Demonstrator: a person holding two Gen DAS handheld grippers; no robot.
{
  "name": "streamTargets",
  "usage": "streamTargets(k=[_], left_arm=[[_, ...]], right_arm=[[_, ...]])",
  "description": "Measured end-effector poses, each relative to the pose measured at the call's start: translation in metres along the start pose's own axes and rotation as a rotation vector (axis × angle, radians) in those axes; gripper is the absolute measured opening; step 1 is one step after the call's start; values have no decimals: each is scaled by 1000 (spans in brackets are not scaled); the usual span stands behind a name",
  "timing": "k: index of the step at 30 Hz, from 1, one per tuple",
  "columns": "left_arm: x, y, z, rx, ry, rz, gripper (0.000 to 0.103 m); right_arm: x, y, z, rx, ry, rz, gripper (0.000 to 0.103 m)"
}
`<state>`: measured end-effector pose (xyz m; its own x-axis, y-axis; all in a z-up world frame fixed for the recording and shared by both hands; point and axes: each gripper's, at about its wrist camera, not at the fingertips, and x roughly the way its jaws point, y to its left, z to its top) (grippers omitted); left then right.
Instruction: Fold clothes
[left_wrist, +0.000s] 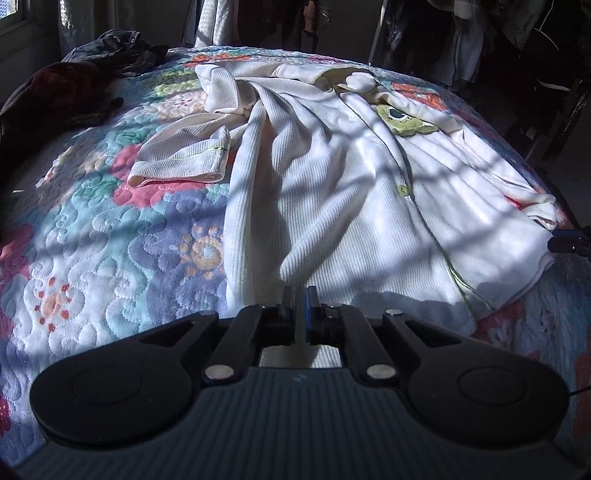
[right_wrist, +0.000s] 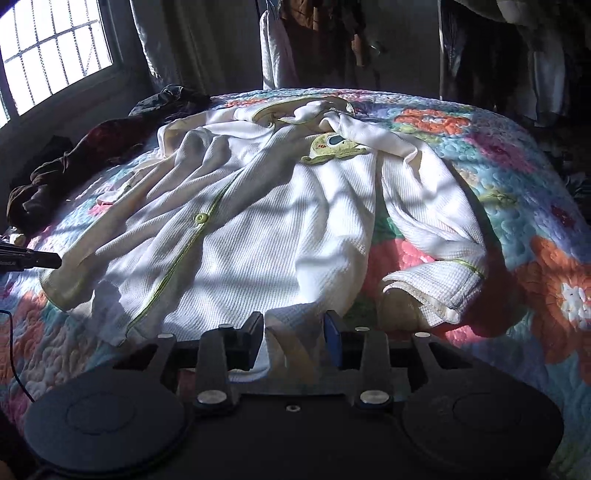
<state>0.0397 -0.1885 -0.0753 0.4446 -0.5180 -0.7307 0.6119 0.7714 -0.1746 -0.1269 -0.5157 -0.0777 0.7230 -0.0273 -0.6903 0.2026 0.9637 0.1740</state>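
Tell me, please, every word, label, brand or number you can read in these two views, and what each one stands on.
No text can be read in either view.
The other gripper's body, at the left edge of the right wrist view, bears small pale lettering: too small and blurred to read.
The green patch on the white garment is a cartoon figure, no words.
The floral quilt shows pattern only.

Hard sunlight from the barred window (right_wrist: 55, 51) stripes the bed — background dim, fisheye edges bowed.

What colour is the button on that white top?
Lime green; the button on the white top shows best in the right wrist view.
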Motion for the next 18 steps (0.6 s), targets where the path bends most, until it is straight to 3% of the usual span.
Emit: streamTargets(k=[2,6,7,11,14,18], left_arm=[[-5,-4,2,12,-11,-30,10],[-9,-12,8,55,-44,-49,30],[-7,-12,10,63,-49,-50,31],[10,-6,19,35,-42,-61,32],[20,0,26,1,-59,-63,32],[46,16,20,10,-8,39,39]], right_arm=[[-10,-5,1,26,-59,23,52],[-14,-15,7,72,-121,45,69],[-7,-18,8,84,-104,51,73],[41,-24,5,115,10,58,74],[70,-21,-7,32,71,-13,74],[89,-19,-17,-20,109,-64,78]])
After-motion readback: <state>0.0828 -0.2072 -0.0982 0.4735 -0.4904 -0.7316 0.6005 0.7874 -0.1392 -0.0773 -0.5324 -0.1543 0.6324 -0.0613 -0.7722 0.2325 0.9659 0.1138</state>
